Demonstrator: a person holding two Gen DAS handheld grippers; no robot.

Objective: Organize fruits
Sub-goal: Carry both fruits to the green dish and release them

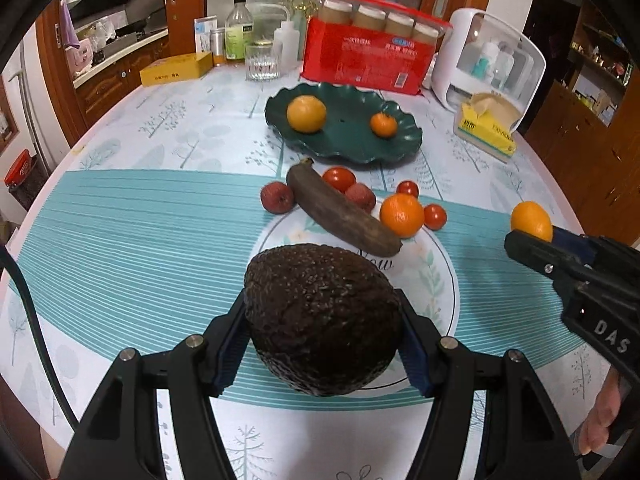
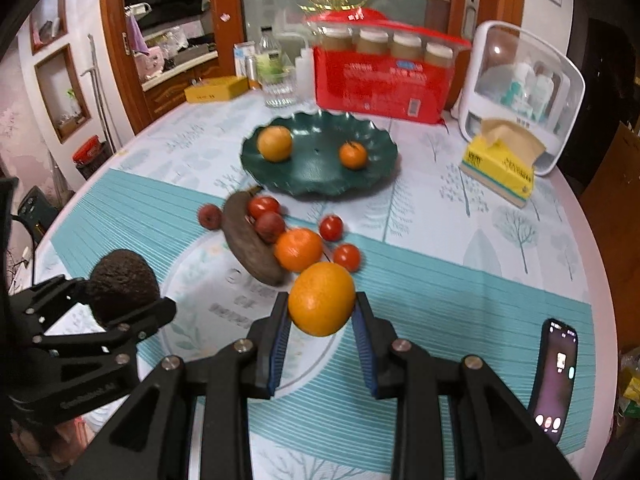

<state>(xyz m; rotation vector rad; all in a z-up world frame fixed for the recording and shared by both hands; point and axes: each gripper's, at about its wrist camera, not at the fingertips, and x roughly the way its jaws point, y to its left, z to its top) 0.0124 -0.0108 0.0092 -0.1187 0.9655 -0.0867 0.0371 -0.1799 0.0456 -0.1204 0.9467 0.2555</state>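
Note:
My left gripper (image 1: 322, 304) is shut on a dark, bumpy avocado (image 1: 322, 318), held above the table; the same avocado (image 2: 120, 288) shows at the left of the right wrist view. Between the blue pads of my right gripper (image 2: 322, 300) sits an orange (image 2: 321, 298), gripped and lifted; the orange (image 1: 531, 220) also appears at the right edge of the left wrist view. Beyond lies a green wavy plate (image 1: 344, 152) holding a yellow-orange fruit (image 1: 306, 113) and a small tangerine (image 1: 383, 124). On the cloth lie a brown banana (image 1: 340, 212), an orange (image 1: 401, 215), lychees and small tomatoes.
A red box of jars (image 1: 368, 60), a glass (image 1: 262, 60), bottles and a yellow box (image 1: 176, 69) stand at the table's back. A white cabinet (image 1: 488, 64) and a yellow tissue pack (image 1: 486, 130) are at the right. A phone (image 2: 554, 380) lies near the right edge.

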